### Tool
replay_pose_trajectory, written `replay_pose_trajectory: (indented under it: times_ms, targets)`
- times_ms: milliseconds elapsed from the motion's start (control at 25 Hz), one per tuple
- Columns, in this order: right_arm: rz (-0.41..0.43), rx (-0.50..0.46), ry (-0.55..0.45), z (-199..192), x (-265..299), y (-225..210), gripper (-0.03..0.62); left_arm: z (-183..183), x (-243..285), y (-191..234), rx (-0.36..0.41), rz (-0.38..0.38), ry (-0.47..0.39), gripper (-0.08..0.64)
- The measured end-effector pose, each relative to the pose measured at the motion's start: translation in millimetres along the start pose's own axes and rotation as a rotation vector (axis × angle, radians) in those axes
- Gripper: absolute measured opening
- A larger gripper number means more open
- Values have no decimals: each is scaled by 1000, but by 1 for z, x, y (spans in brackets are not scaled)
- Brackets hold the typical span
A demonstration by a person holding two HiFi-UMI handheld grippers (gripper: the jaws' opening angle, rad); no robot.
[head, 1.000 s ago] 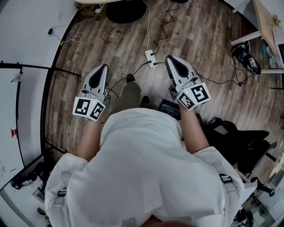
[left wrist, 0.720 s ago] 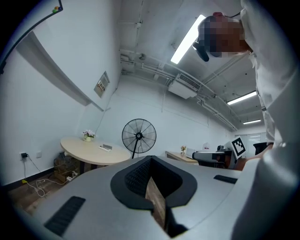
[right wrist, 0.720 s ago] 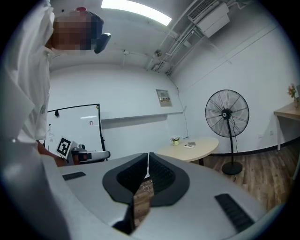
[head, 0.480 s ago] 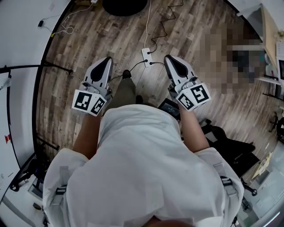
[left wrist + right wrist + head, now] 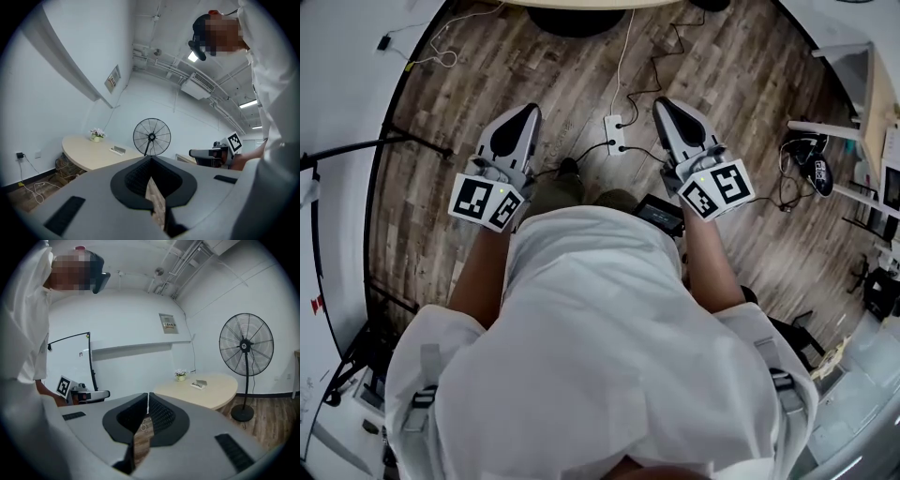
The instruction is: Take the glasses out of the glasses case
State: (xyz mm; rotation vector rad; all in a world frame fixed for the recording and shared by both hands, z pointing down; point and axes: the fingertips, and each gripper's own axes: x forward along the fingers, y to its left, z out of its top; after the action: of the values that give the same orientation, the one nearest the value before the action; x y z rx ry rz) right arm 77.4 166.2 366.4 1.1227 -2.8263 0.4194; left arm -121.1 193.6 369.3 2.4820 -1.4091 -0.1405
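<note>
Glasses case and glasses show in no view, so their direction, their long axis and the nearer hand cannot be told. Left gripper (image 5: 525,117) and right gripper (image 5: 666,109), held side by side in front of the person, point to the far side over a wood floor (image 5: 581,66), a power strip (image 5: 615,133) between them. Both pairs of jaws are pressed together on nothing. A pale round table (image 5: 206,390) and standing fan (image 5: 246,347) lie farther off.
</note>
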Motion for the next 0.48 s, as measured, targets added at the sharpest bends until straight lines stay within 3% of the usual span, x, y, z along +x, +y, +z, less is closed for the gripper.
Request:
replay_pose_trajectory:
  times_ms: [480]
  targets:
    - [-35,29,-41,32,74,-86,26,36,114,48,42,-69,-4,12]
